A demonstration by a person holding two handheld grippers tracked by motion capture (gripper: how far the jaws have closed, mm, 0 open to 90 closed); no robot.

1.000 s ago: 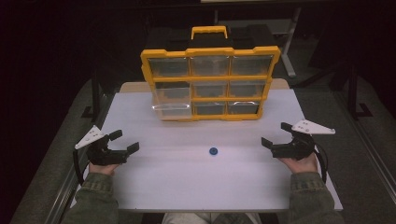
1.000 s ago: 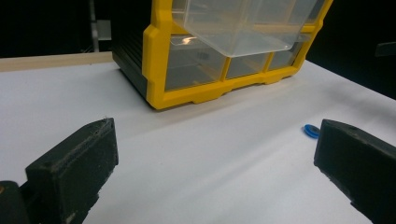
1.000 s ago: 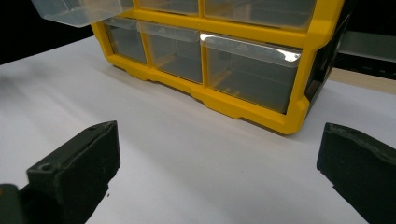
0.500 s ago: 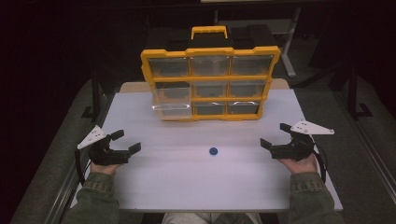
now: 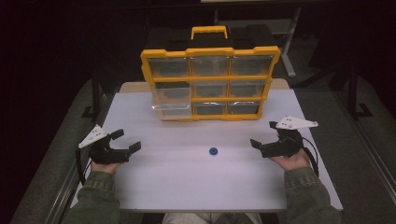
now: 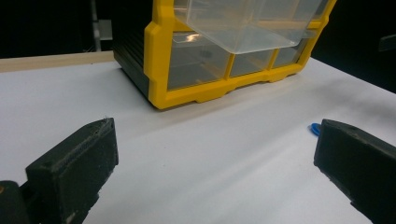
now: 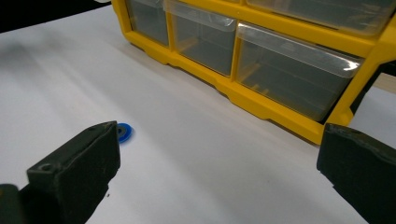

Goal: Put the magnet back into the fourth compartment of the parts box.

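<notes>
Both grippers sat parted and empty. The left gripper rested at the 8 o'clock edge of the surface, jaws spread wide and angled toward the middle. The right gripper mirrored it at 4 o'clock, jaws just as wide, nothing between them.

Between the two, near the centre and a touch toward 6 o'clock, lay the blue washer, flat on the white surface and well apart from either gripper. In the right gripper view the washer peeked out just beside the left jaw; in the left gripper view it showed as a sliver at the edge of the right jaw.

Up at 12 o'clock stood the organiser, yellow frame upright, one clear drawer pulled out at its lower left and hanging partly out of its slot.

The risks, as I read them: that washer was thin and lying flat, so jaws coming down a little off could have pushed it skating across the smooth surface instead of pinching it. A weak pinch on its rim could have let it flip out. And the drawer, jutting out, could have been knocked or tipped by a careless approach.
</notes>
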